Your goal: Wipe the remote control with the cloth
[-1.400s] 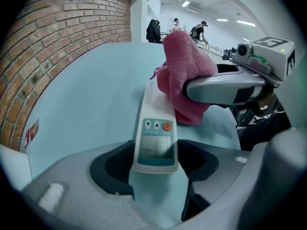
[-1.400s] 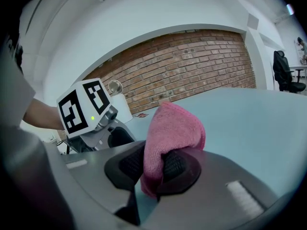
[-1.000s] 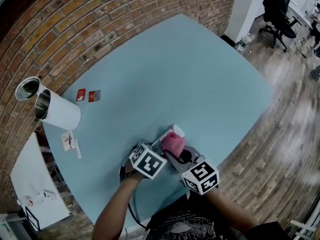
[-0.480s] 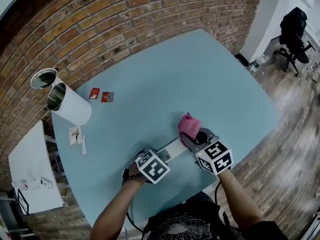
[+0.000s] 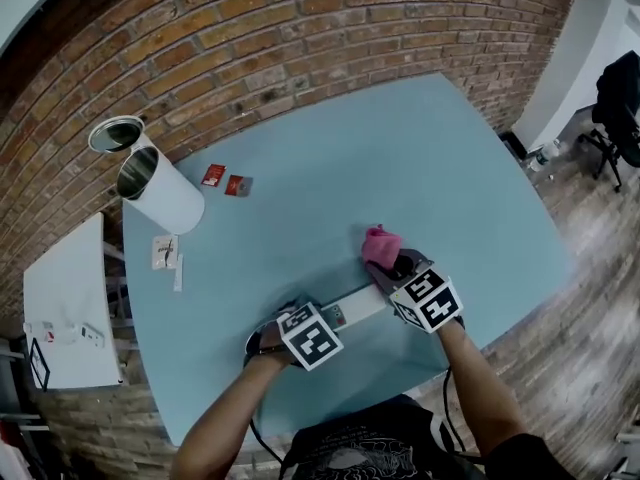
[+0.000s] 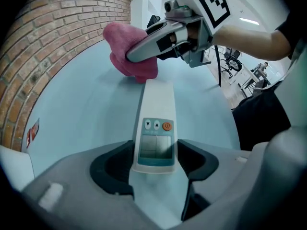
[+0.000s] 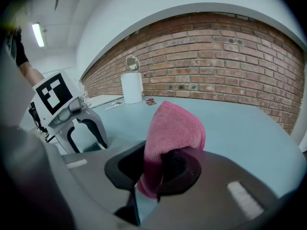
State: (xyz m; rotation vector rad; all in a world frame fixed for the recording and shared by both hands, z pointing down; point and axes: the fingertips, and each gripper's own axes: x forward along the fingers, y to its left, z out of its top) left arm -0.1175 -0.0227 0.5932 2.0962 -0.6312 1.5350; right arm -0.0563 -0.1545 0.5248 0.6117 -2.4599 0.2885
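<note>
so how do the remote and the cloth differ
The remote is white, stiff and long, lying flat on the table; the cloth is pink, soft and bunched. The left tool grips the remote, the right tool the cloth. Both are clamped.

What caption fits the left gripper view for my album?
The left gripper holds the white remote control on the blue table; right gripper holds a pink cloth at its far end.

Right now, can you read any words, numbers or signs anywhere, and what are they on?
No words or numbers can be read.
Remote control: down arrow, up arrow and orange power sign on its buttons.
Red packets: print too small to read.
Paper slip: too blurred.
</note>
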